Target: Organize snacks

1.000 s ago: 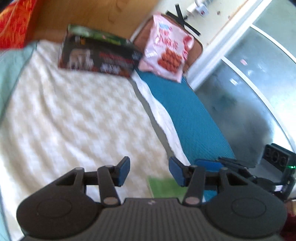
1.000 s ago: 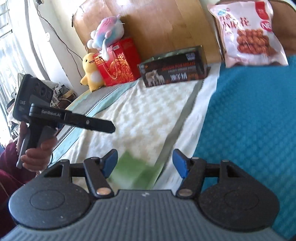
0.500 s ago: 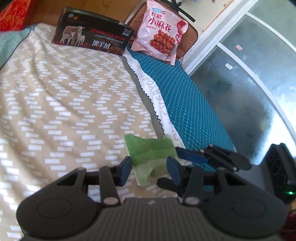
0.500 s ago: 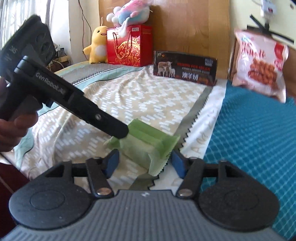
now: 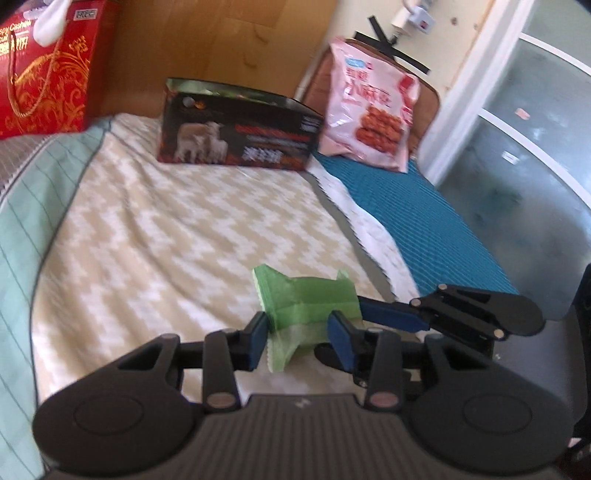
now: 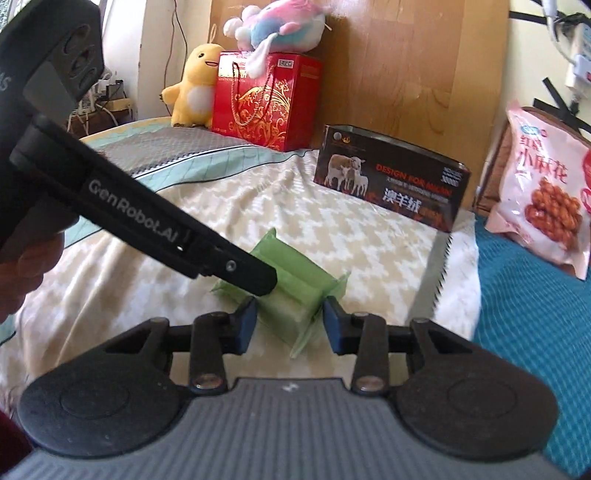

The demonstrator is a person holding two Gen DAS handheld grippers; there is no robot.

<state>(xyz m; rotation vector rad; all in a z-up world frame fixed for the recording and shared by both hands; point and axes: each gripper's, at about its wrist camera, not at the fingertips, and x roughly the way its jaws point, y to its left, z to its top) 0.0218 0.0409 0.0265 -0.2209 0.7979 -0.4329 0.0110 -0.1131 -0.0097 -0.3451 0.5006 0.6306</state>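
Observation:
A green snack packet (image 5: 306, 299) lies on the patterned bedspread, also in the right wrist view (image 6: 291, 291). My left gripper (image 5: 298, 341) is open with its jaws on either side of the packet's near end. My right gripper (image 6: 289, 324) is open too, its jaws flanking the packet from the other side; one right finger (image 5: 391, 317) reaches in beside the packet. Whether the pads touch it I cannot tell. A pink snack bag (image 5: 369, 110) leans at the head of the bed, also in the right wrist view (image 6: 543, 195).
A dark box with sheep on it (image 5: 236, 136) (image 6: 391, 177) stands at the headboard. A red gift bag (image 6: 266, 99), a yellow plush (image 6: 192, 88) and a pink-blue plush (image 6: 280, 26) stand far left. A teal mat (image 5: 417, 221) covers the bed's right side.
Both grippers have come in around the green packet from opposite sides. The jaws of both stand narrower around the packet than half a second ago.

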